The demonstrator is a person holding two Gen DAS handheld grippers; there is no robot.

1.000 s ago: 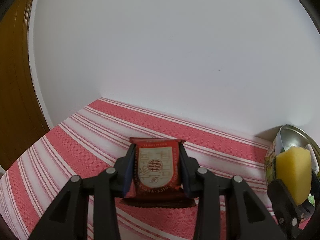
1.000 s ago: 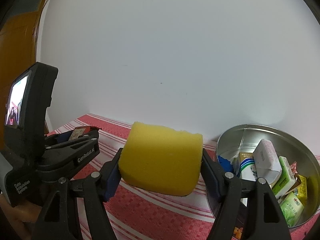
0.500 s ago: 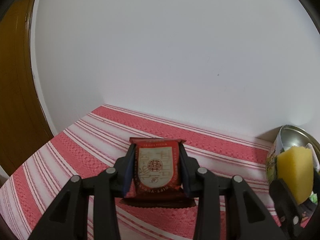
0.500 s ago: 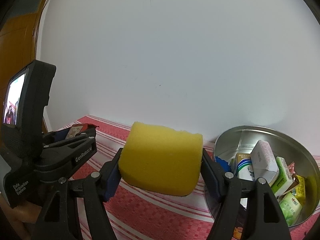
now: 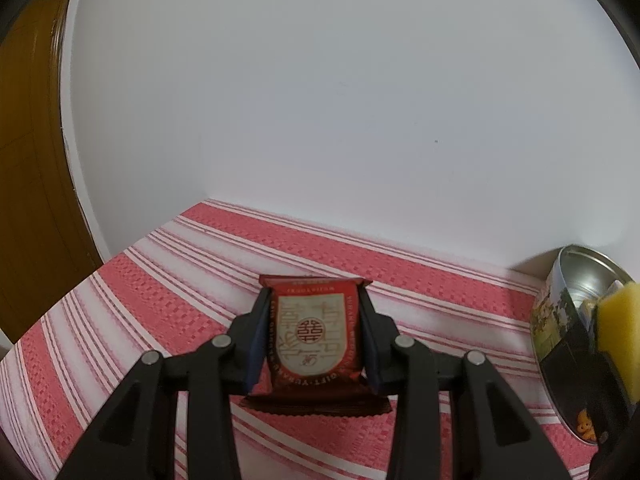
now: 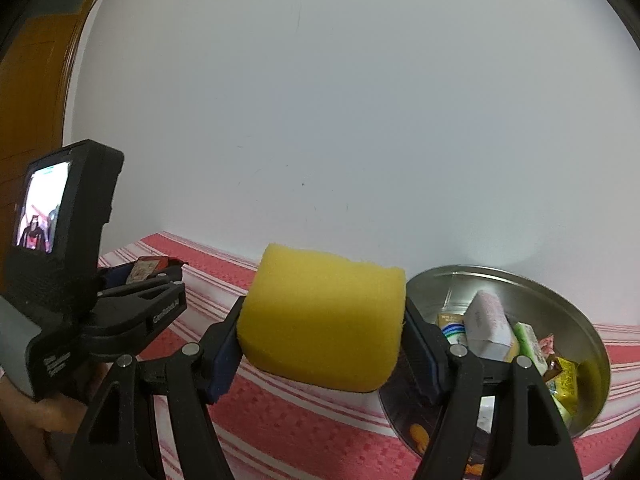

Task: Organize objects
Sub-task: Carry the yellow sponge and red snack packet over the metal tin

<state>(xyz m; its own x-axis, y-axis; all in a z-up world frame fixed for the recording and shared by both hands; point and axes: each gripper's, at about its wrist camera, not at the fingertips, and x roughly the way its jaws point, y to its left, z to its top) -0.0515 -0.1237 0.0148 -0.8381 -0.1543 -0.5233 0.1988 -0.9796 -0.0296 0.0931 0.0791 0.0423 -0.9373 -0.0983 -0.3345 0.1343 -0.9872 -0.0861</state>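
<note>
Sponge (image 6: 322, 320), yellow and blocky, sits squeezed between the two blue pads of the right gripper (image 6: 324, 344); its jaws press on both short ends, so the block spans the whole gap and stands a little proud of the pads at top and front. It is carried above the striped cloth, not resting on it, and hangs just left of the round metal tin (image 6: 572, 320), near its rim. In the left wrist view the same sponge (image 5: 618, 336) shows at the far right edge, in front of the tin (image 5: 560, 300).

Inside the tin lie several small packets: a white carton (image 6: 490, 318), a pale green pack (image 6: 530, 340) and a yellow wrapper (image 6: 566, 384), heaped against the right wall.

The left gripper (image 5: 316, 340) is clamped on a red snack packet (image 5: 314, 334) with a cream shield design; the pads bear on its two long sides, and its crimped lower edge hangs below them. The packet is held over the cloth, lengthwise along the fingers. From the right wrist view, this gripper (image 6: 160, 276) lies to the left, well apart from the sponge, with a small lit screen (image 6: 42, 208) on its body.

The red and white striped tablecloth (image 5: 140, 288) runs back to a plain white wall (image 5: 340, 100); a brown wooden door (image 5: 28, 160) borders it at left.
</note>
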